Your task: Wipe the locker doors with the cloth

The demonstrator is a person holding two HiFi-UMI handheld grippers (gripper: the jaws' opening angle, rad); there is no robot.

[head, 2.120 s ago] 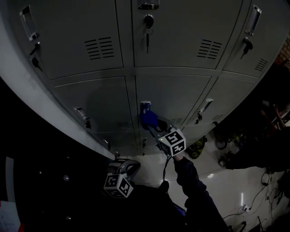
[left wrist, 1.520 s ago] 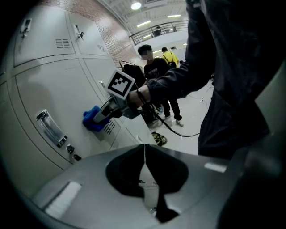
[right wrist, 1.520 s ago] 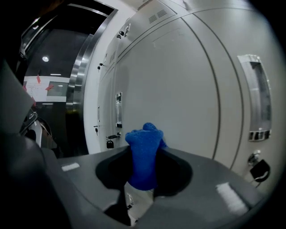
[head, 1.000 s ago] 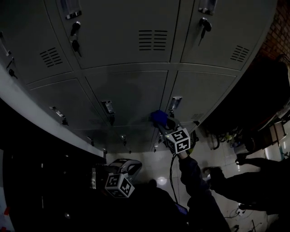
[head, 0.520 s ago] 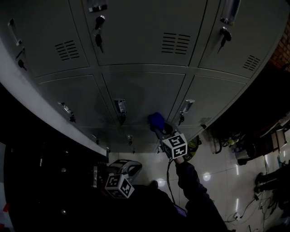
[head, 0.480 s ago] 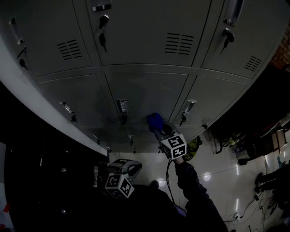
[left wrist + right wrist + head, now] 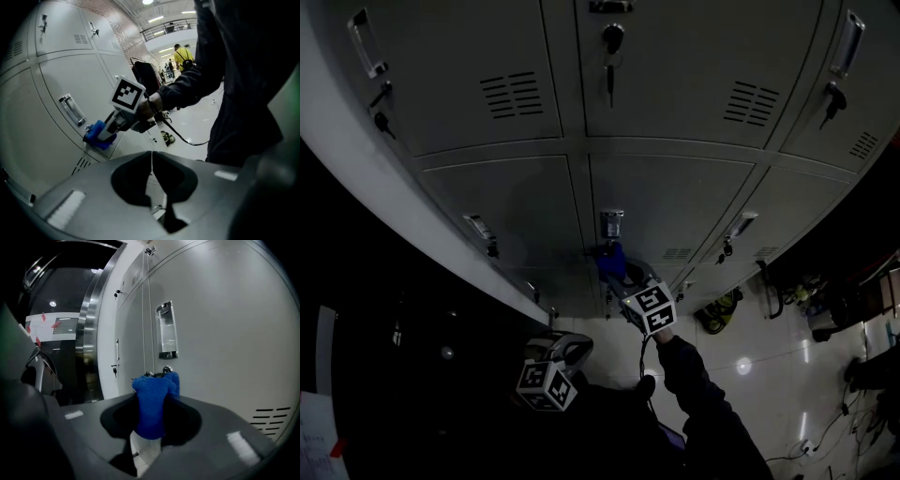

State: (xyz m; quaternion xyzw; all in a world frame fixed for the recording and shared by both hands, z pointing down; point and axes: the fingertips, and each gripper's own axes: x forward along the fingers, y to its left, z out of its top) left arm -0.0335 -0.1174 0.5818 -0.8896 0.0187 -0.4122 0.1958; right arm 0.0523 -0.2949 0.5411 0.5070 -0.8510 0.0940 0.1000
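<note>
Just above the cloth point(image 7: 151, 401) sits a handle point(image 7: 165, 329).

blue cloth point(image 7: 150, 404), bunched, against grey locker door point(image 7: 225, 333) below handle point(image 7: 166, 331)

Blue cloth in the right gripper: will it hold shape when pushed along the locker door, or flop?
Probably floppy: the blue cloth bulges softly beyond the right gripper. Its nubby pile likely drags rather than slides on the locker door.
</note>
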